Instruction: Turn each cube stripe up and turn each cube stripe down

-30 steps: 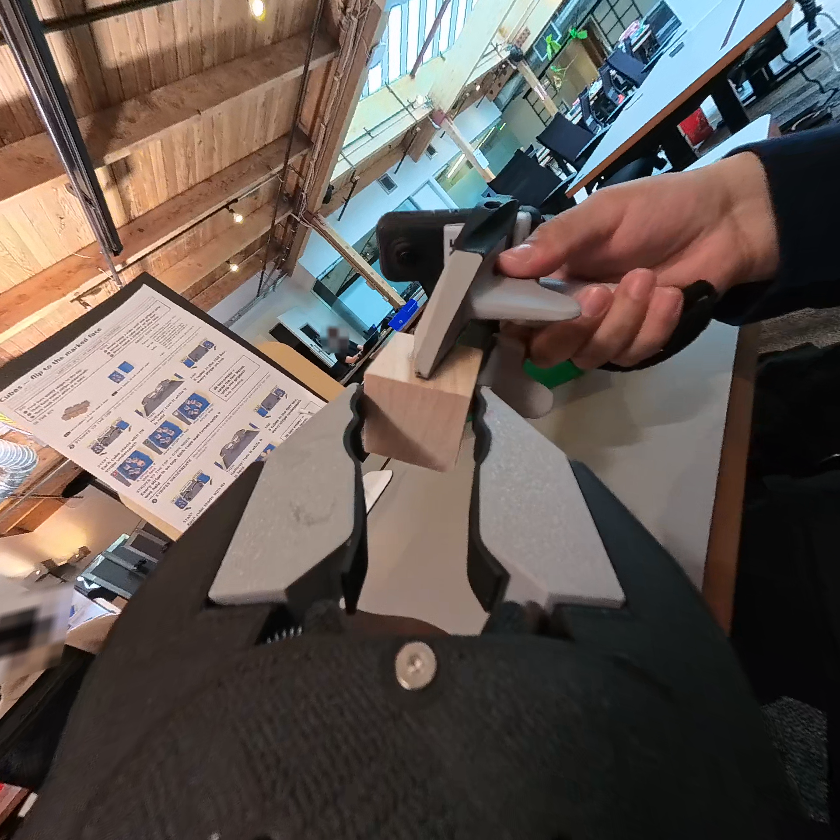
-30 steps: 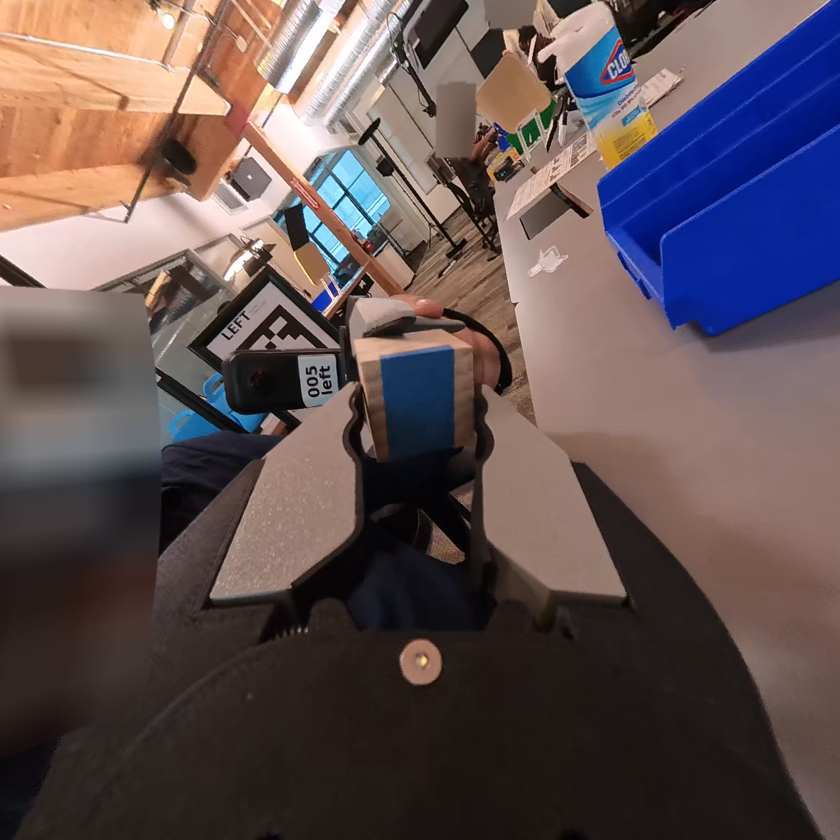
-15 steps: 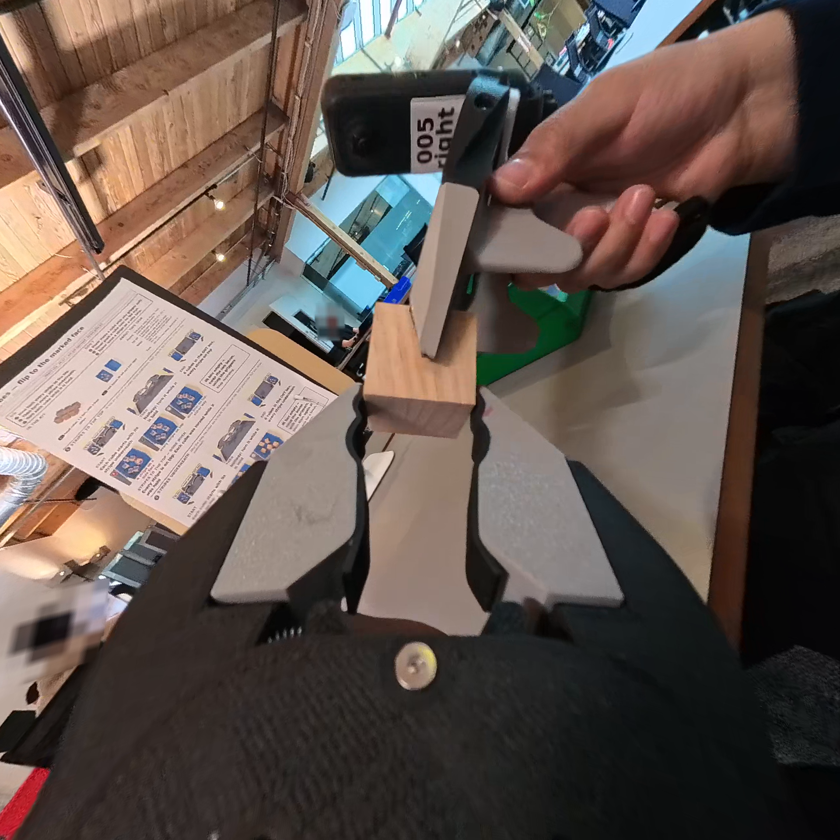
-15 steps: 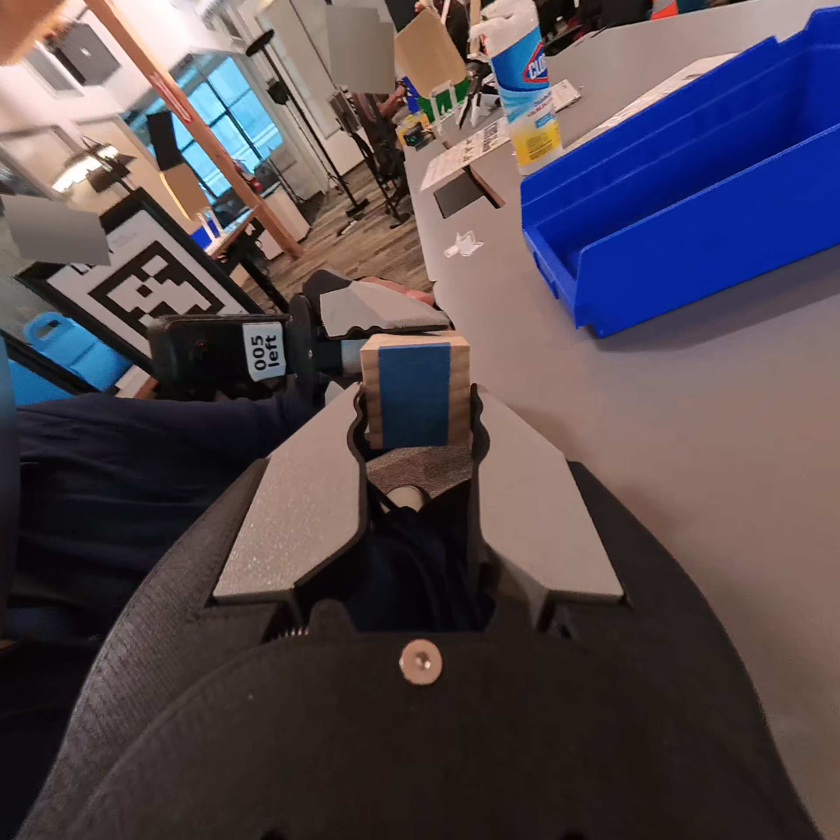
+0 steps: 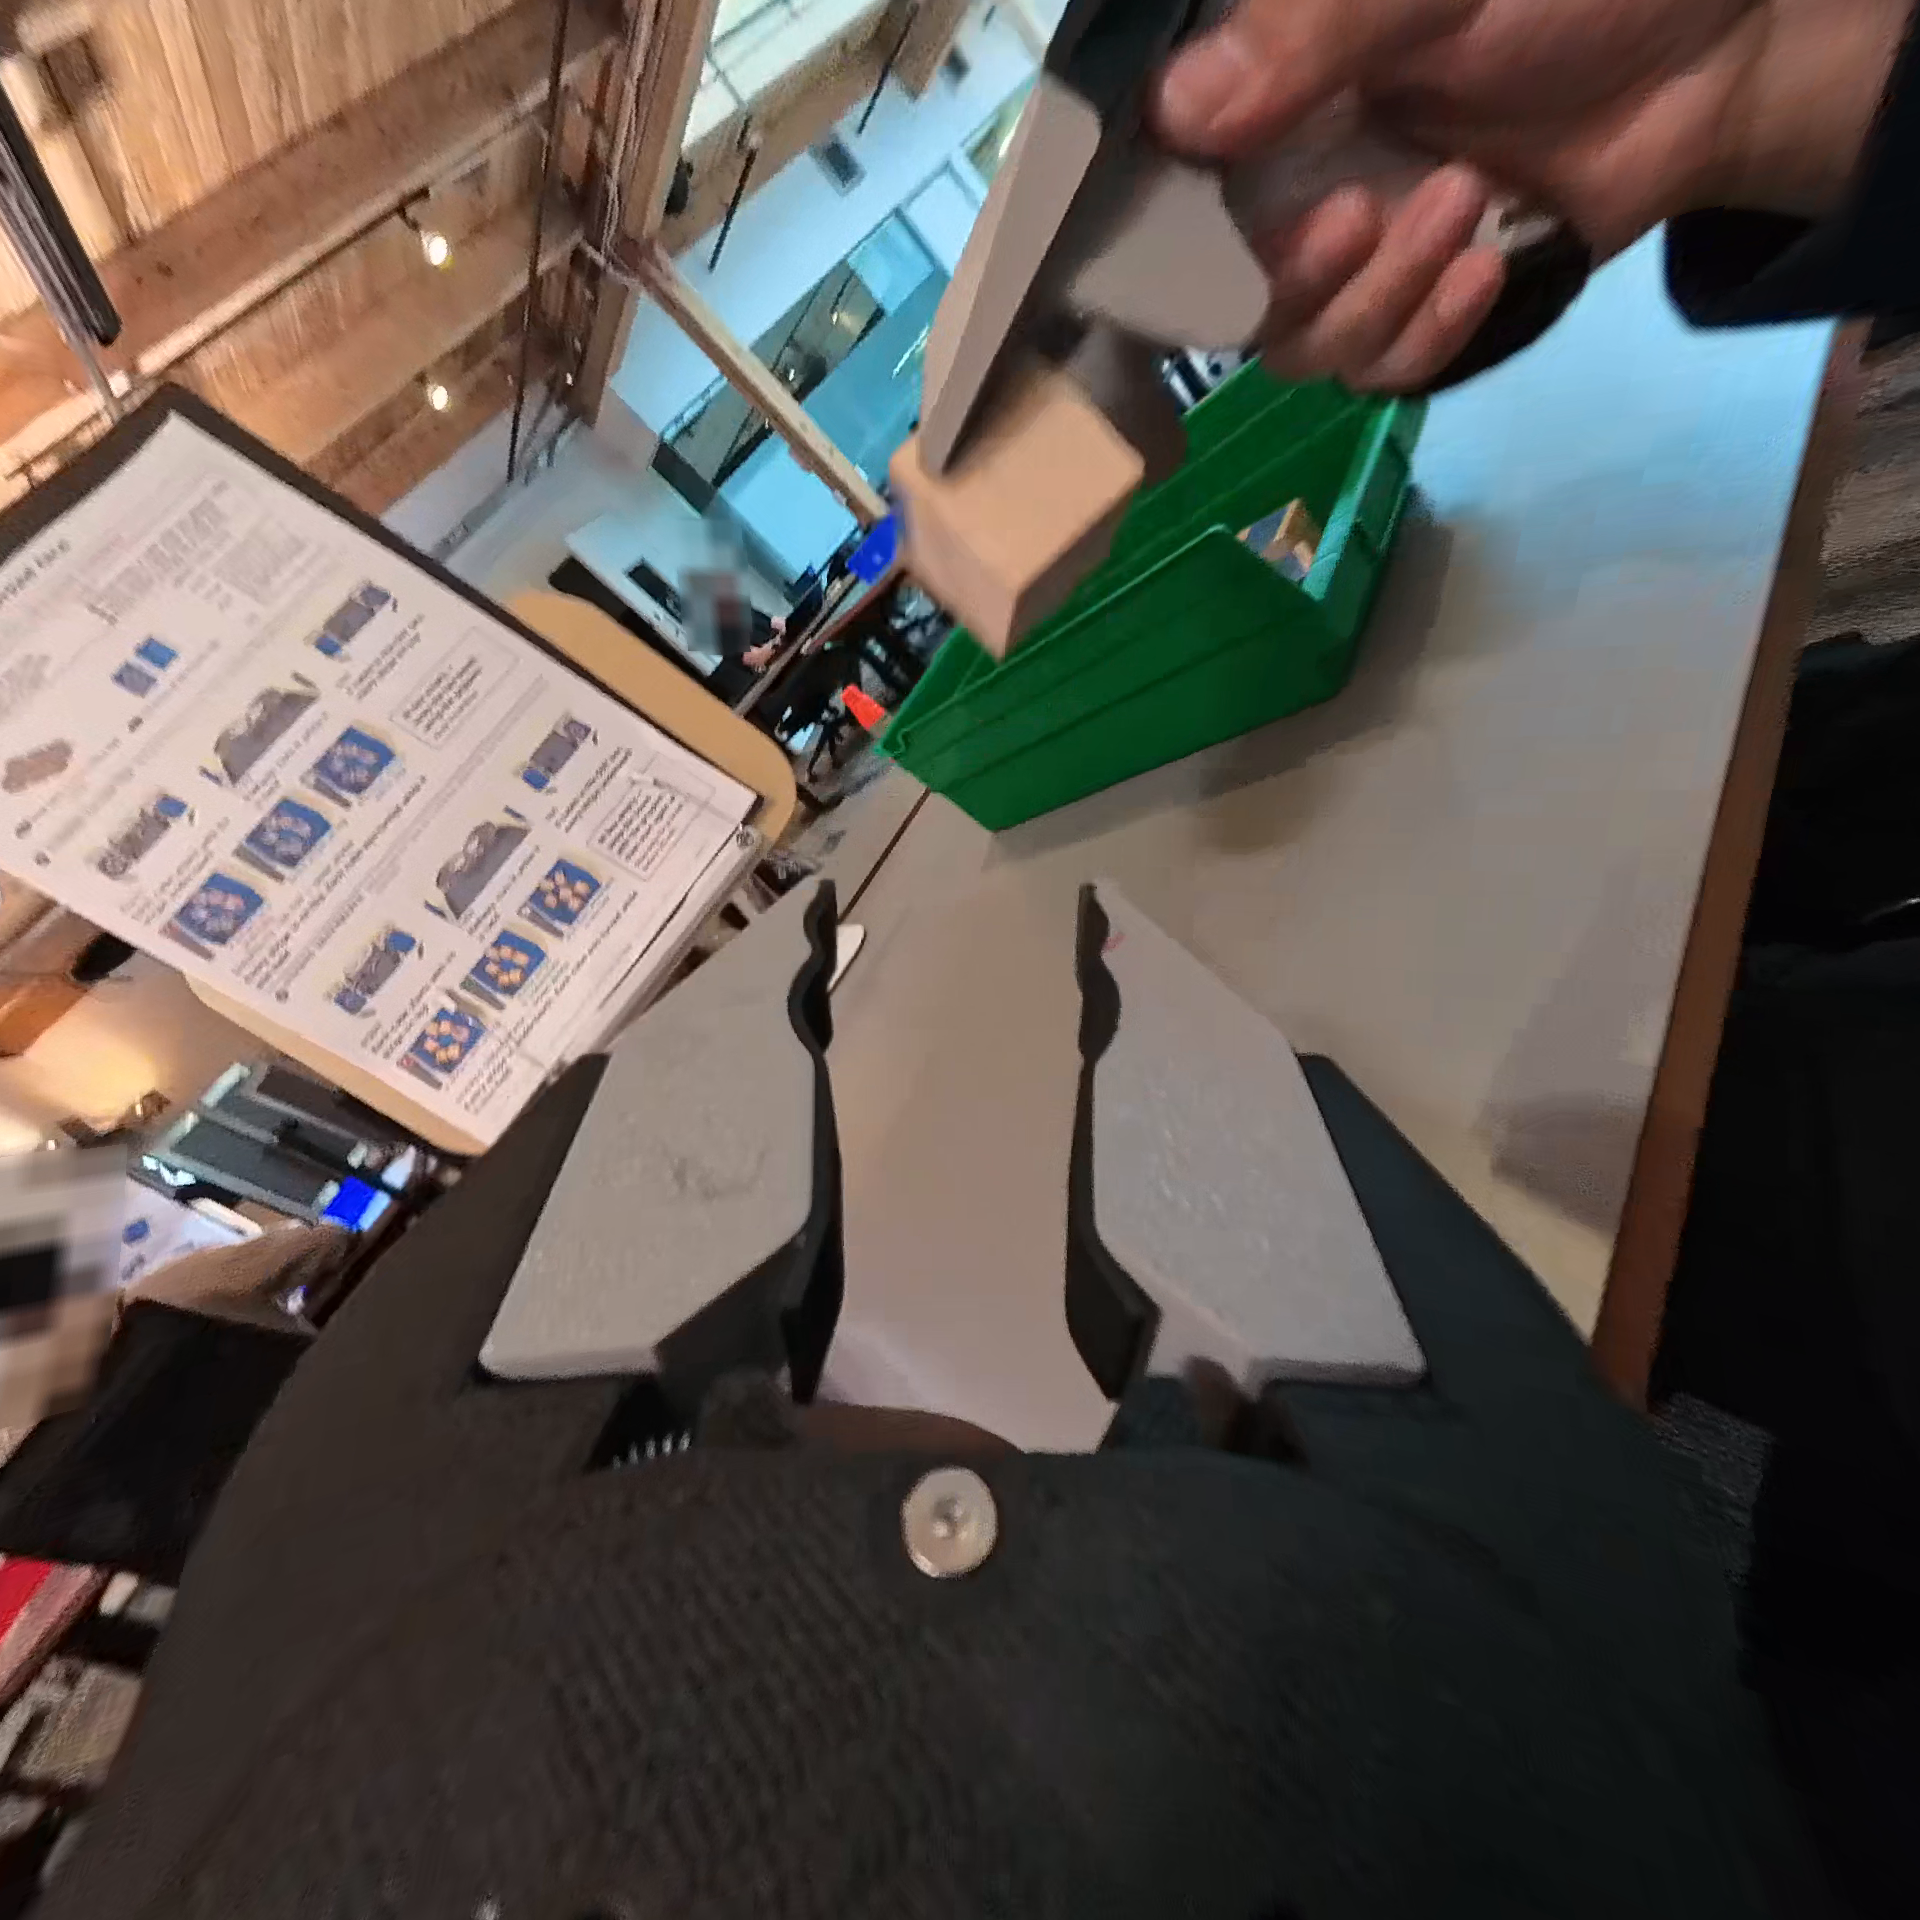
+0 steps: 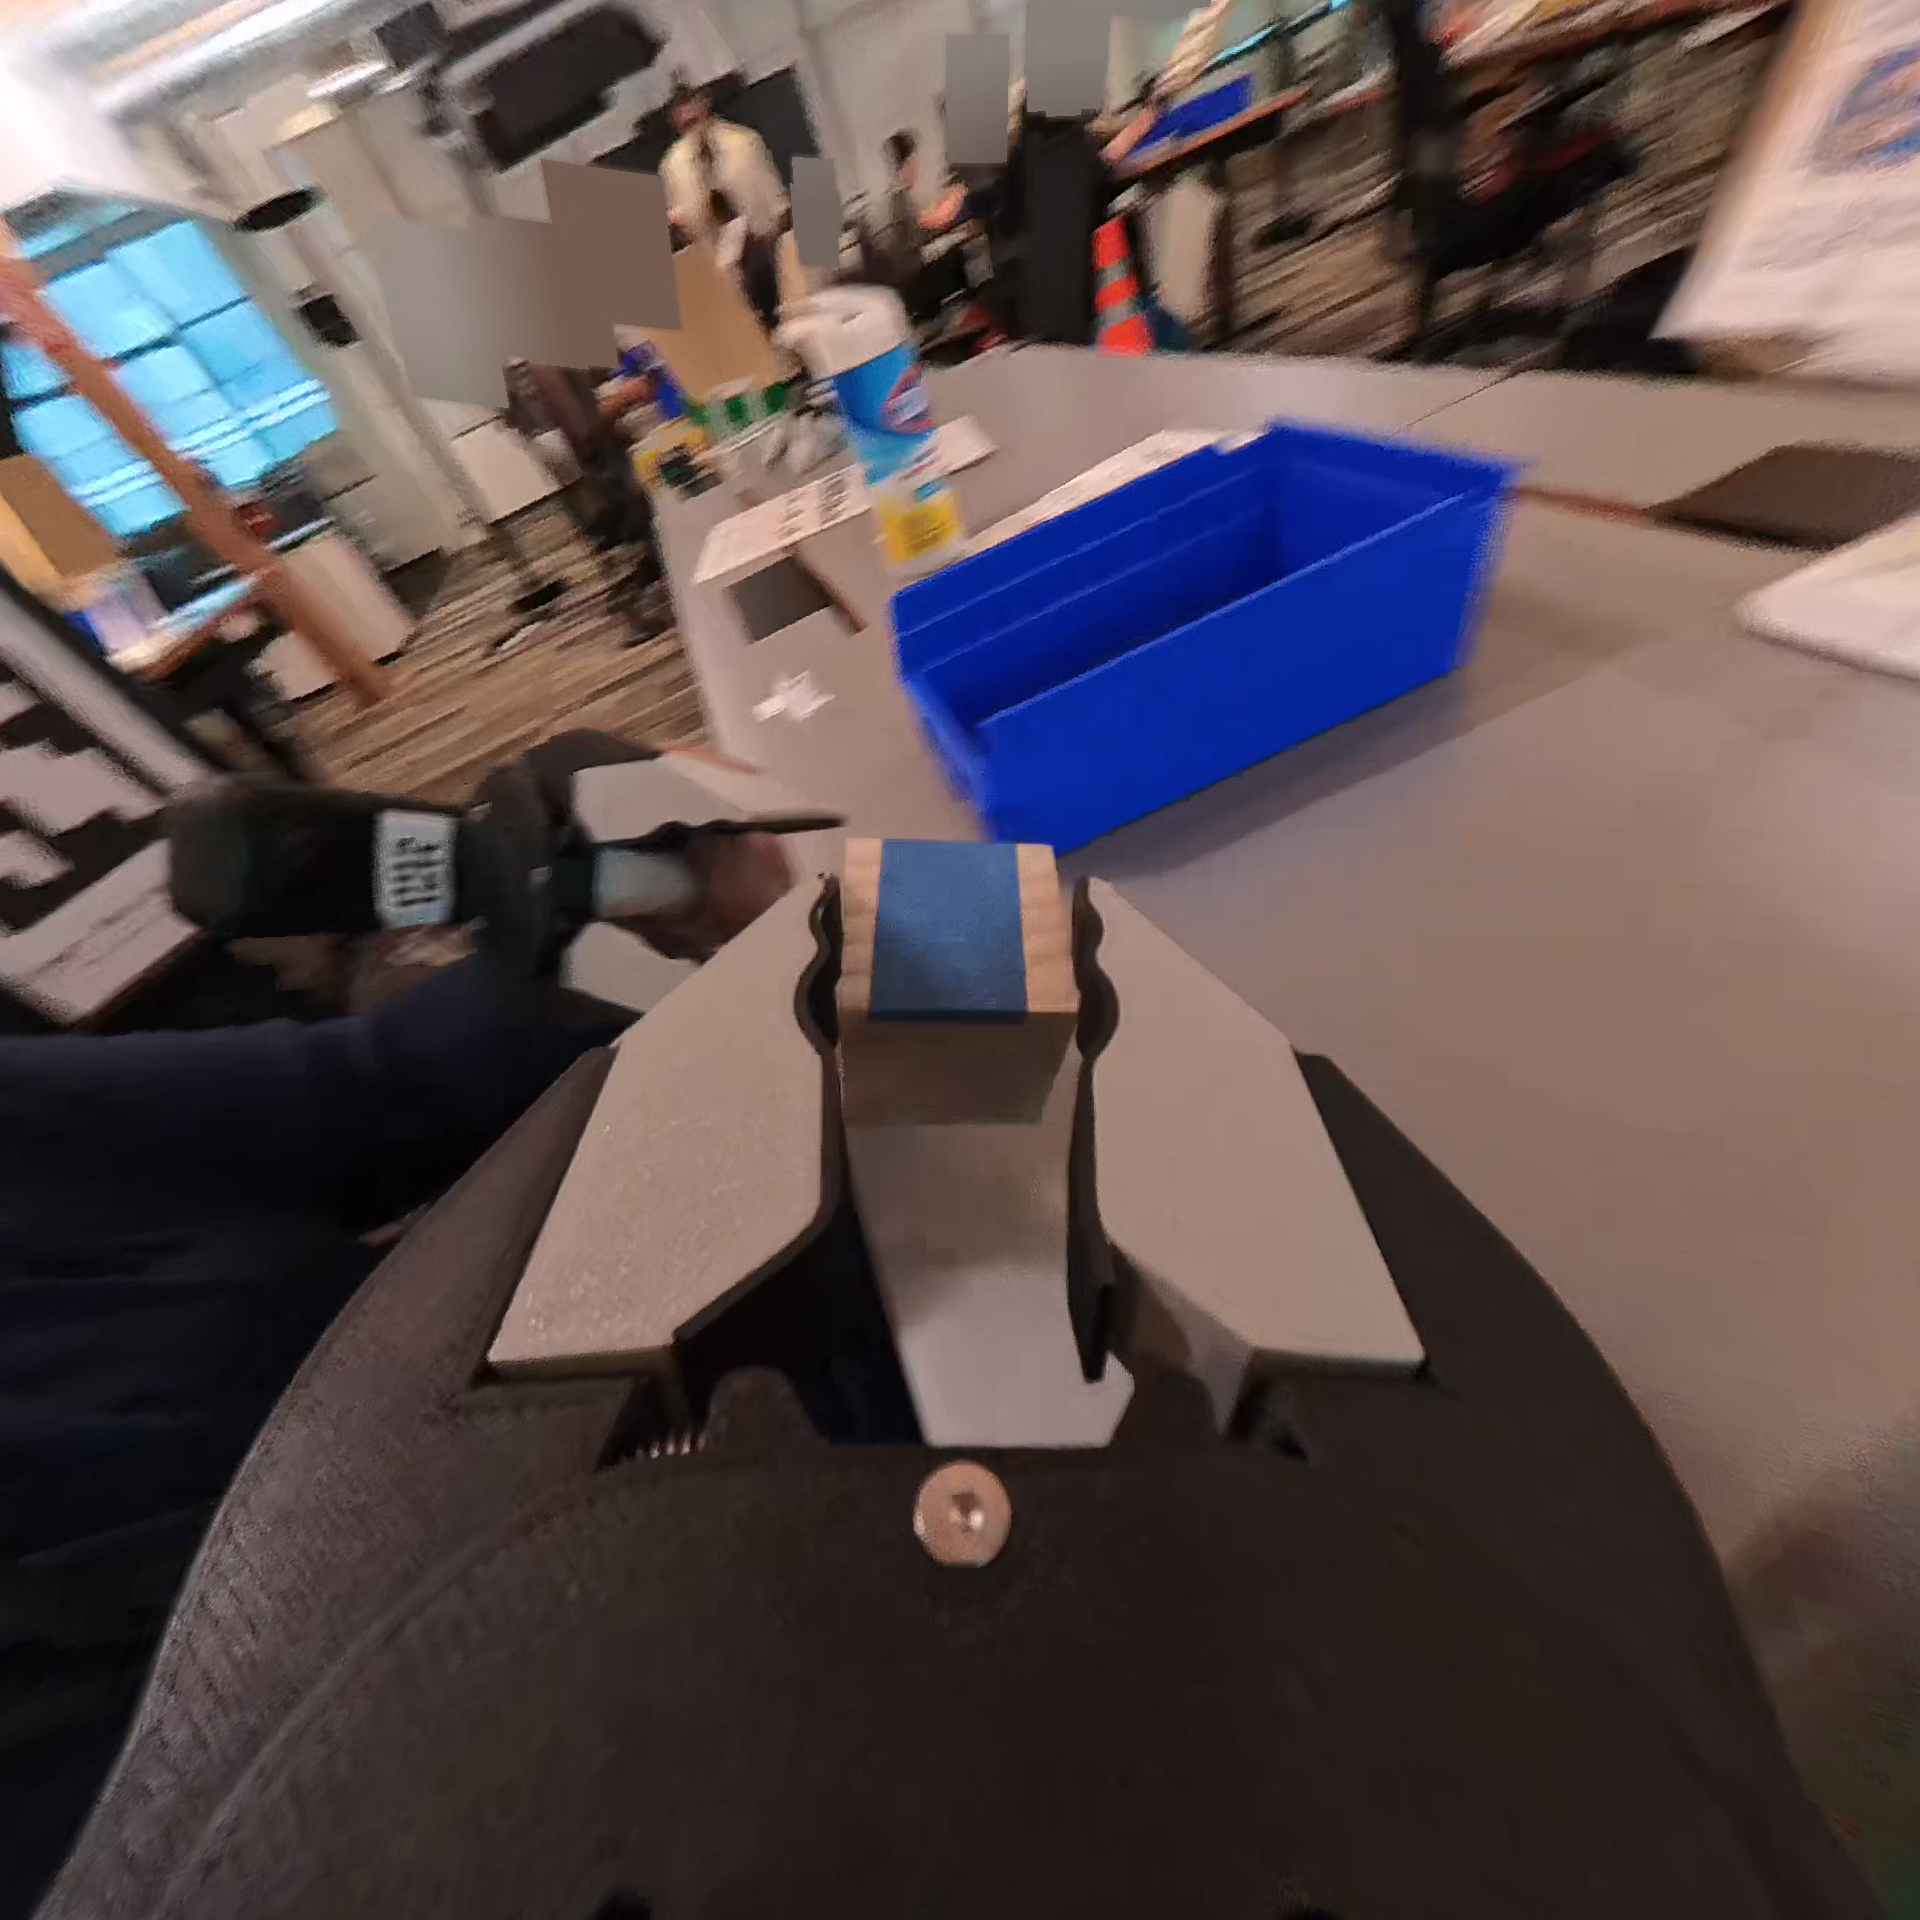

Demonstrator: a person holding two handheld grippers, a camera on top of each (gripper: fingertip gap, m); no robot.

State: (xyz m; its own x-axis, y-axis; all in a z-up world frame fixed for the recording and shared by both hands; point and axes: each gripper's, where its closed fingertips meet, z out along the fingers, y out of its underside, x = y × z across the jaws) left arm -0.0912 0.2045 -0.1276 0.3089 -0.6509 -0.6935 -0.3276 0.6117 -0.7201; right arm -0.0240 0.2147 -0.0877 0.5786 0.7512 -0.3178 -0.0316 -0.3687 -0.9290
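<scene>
- One wooden cube (image 6: 954, 977) with a blue stripe (image 6: 948, 928) facing up sits clamped between the right gripper (image 6: 954, 940) fingers, above the grey worktop (image 6: 1507, 987).
- Likely light, rigid and smooth-sided; flat opposite faces give the surest hold.
- Left gripper (image 5: 951, 935) hangs parted and empty.
- Blue bin (image 6: 1195, 634) lies beyond; green bin (image 5: 1143, 655) and instruction sheet (image 5: 343, 790) stand clear.
</scene>
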